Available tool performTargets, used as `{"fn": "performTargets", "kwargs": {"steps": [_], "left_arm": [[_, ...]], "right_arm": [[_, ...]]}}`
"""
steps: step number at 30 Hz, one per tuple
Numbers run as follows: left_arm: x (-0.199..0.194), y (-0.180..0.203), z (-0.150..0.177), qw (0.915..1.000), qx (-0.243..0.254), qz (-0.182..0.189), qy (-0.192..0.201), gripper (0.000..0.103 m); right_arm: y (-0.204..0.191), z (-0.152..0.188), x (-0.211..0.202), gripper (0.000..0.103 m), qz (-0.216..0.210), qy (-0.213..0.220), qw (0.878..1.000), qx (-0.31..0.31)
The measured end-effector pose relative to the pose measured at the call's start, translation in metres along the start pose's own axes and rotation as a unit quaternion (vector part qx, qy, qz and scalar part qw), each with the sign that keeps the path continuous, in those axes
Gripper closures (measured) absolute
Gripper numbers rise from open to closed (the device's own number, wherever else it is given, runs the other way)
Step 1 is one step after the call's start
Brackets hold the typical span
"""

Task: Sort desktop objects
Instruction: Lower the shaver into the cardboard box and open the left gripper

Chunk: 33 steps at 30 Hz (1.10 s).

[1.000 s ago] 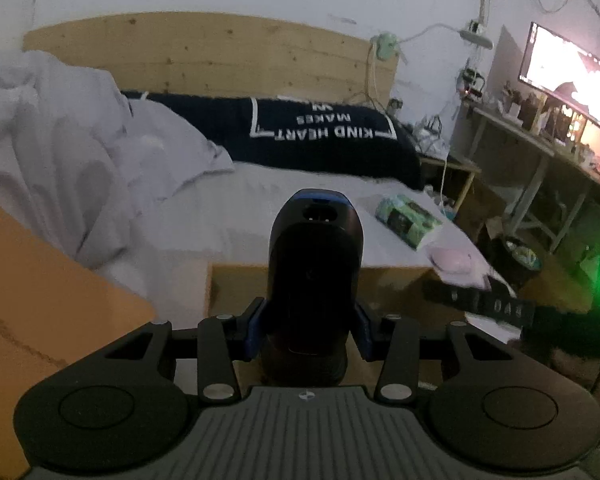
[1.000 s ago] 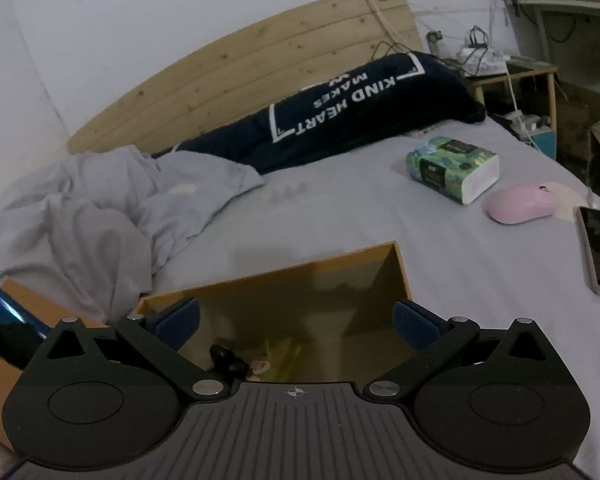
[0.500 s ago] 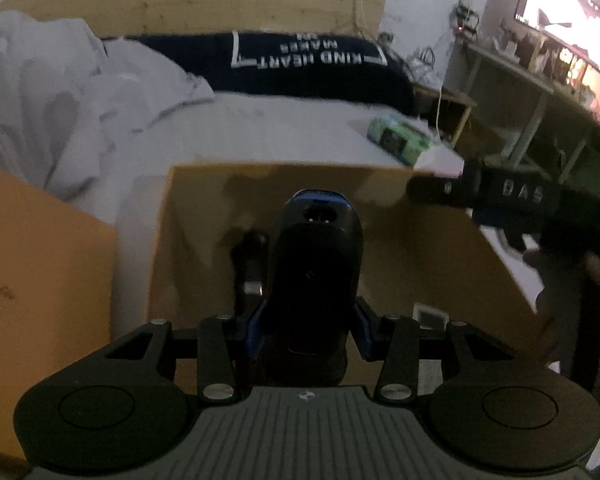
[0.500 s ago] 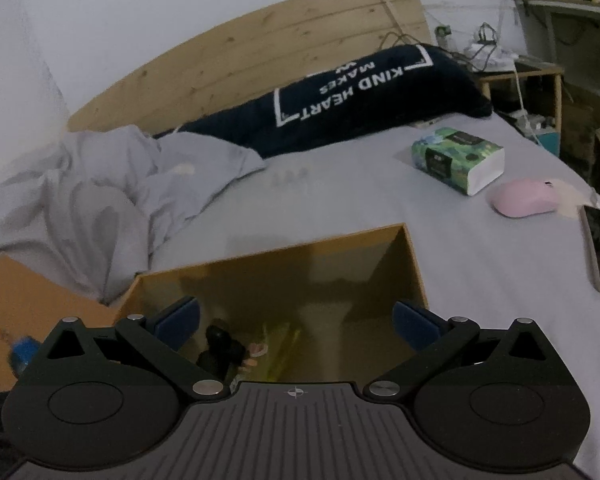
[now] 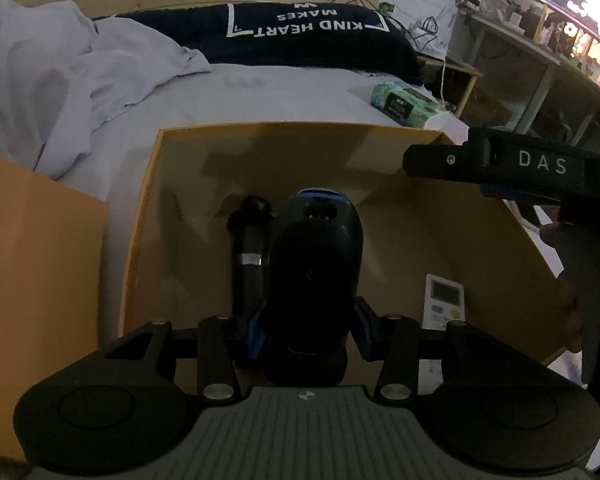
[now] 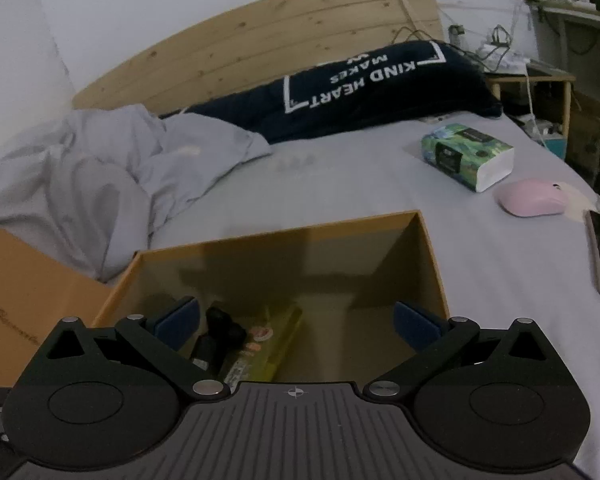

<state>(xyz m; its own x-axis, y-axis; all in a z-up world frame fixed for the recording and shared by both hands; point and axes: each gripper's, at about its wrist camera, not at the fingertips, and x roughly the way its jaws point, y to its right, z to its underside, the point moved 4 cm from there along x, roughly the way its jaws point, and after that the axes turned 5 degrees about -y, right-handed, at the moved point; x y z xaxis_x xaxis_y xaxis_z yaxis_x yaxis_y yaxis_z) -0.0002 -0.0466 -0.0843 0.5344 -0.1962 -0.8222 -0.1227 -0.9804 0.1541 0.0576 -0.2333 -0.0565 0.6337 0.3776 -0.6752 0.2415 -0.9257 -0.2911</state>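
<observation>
Squarely between the left gripper's fingers sits the black device.

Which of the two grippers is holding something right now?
The left gripper: it clamps a black device over the box. The right gripper is open, empty.

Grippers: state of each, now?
Left gripper: shut on the black device, over the box.
Right gripper: open, empty.

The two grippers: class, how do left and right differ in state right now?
Left gripper is shut on a black device; right gripper is open and empty. Left is lowered into the box; right hangs above its near edge. Both point at the same box.
</observation>
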Motion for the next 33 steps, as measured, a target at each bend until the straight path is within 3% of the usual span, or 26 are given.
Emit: {"fn": "performTargets", "kwargs": {"steps": [13, 17, 22, 33], "left_arm": [[0.020, -0.006, -0.018, 0.9998, 0.000, -0.014, 0.011, 0.058], [0.032, -0.010, -0.028, 0.9996, -0.004, -0.027, 0.000, 0.058], [0.056, -0.016, -0.025, 0.9983, -0.021, -0.022, -0.050, 0.059], [0.052, -0.018, -0.025, 0.9988, -0.011, -0.020, -0.042, 0.060]], "right_arm": [[-0.001, 0.001, 0.002, 0.000, 0.003, -0.002, 1.000, -0.005], [-0.002, 0.002, 0.002, 0.000, 0.006, -0.004, 1.000, -0.009], [-0.002, 0.001, 0.002, 0.000, 0.008, -0.002, 1.000, -0.010], [-0.003, 0.004, 0.002, 0.000, 0.007, -0.006, 1.000, -0.013]]}}
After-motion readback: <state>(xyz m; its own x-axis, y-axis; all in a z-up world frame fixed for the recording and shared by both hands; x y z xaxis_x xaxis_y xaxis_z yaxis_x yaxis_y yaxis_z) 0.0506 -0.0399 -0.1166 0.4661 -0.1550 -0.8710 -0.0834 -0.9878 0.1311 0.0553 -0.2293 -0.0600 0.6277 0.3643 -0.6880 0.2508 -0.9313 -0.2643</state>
